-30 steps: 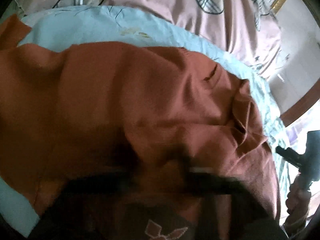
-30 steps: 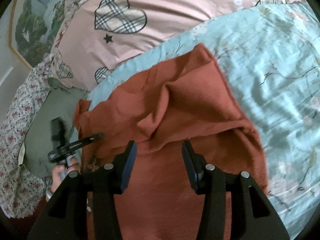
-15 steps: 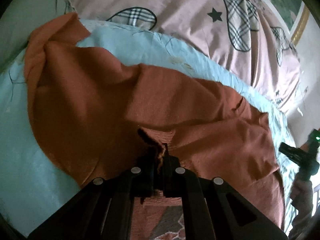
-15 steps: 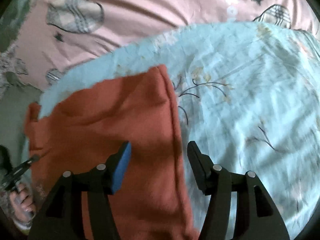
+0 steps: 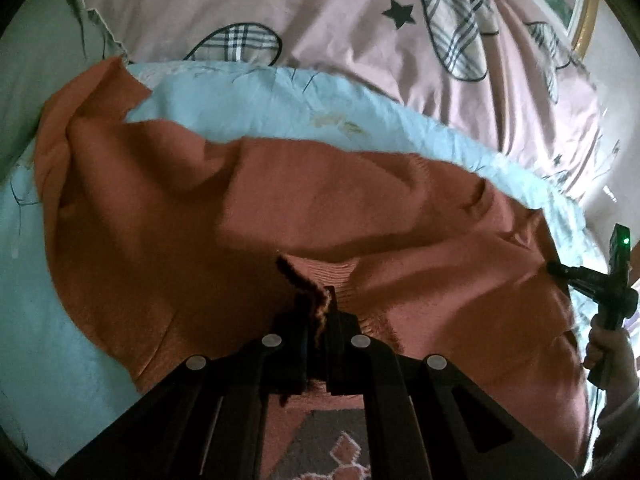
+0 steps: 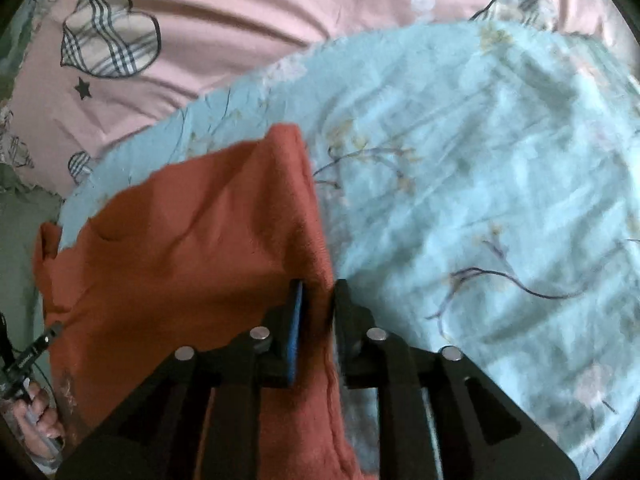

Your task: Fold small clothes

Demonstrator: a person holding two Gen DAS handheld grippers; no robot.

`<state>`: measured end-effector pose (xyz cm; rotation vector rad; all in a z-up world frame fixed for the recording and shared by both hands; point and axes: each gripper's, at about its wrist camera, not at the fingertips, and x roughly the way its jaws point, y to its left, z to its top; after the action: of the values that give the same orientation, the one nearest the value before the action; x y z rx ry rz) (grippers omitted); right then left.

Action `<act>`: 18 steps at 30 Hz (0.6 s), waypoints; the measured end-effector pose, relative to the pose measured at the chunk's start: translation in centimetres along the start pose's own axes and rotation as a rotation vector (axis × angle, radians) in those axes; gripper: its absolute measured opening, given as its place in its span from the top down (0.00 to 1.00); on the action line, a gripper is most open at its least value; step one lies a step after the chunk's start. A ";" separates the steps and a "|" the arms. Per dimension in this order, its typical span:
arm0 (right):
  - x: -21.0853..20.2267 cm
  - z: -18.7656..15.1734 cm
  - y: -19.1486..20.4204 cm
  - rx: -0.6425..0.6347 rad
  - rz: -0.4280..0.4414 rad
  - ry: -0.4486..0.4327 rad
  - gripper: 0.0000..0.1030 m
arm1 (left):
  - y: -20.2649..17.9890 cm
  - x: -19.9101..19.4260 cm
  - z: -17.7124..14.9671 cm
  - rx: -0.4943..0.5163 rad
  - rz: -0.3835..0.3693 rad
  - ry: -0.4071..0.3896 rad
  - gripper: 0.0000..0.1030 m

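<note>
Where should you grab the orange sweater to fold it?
By its edges. The left hand-held gripper is shut on the ribbed hem, coming from the near side. The right hand-held gripper, jaws just closing, straddles the orange sweater's straight side edge. Edges are thin and pinch easily.

No word, letter, number, brand or label can be read in either view. The only marks are decorative, not writing: the pink cotton bedsheet (image 5: 340,20) carries printed plaid hearts outlined in black and small black stars; the pale blue quilt cover (image 6: 480,160) shows thin dark branch lines with faint yellowish blossoms; and the rust-orange knitted sweater (image 5: 180,220) has, at the bottom edge of the left wrist view, a grey patch with a pinkish diamond-shaped motif, partly cut off and too blurred to tell as any sign.
</note>
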<state>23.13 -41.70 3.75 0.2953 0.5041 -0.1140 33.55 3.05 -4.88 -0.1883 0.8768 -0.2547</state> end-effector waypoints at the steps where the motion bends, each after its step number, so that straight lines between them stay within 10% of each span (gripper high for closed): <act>1: -1.4 -0.5 0.9 -0.019 0.044 -0.029 0.79 | 0.3 0.1 -0.1 -0.009 0.000 0.009 0.96; 5: -1.8 -3.8 3.6 -0.147 0.092 0.034 0.55 | 0.9 -0.4 -0.7 -0.005 -0.001 0.007 0.95; 11: -3.8 -6.1 1.1 -0.057 -0.008 0.017 0.55 | 1.4 -0.6 -1.3 0.023 0.063 0.016 0.94; 18: -8.4 -9.5 4.0 -0.050 0.242 -0.020 0.52 | 5.6 -4.0 -2.4 -0.032 0.125 -0.010 0.94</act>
<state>12.16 -34.66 0.99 0.3040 0.4471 0.1309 30.05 9.48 -4.93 -0.1636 0.8791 -0.1233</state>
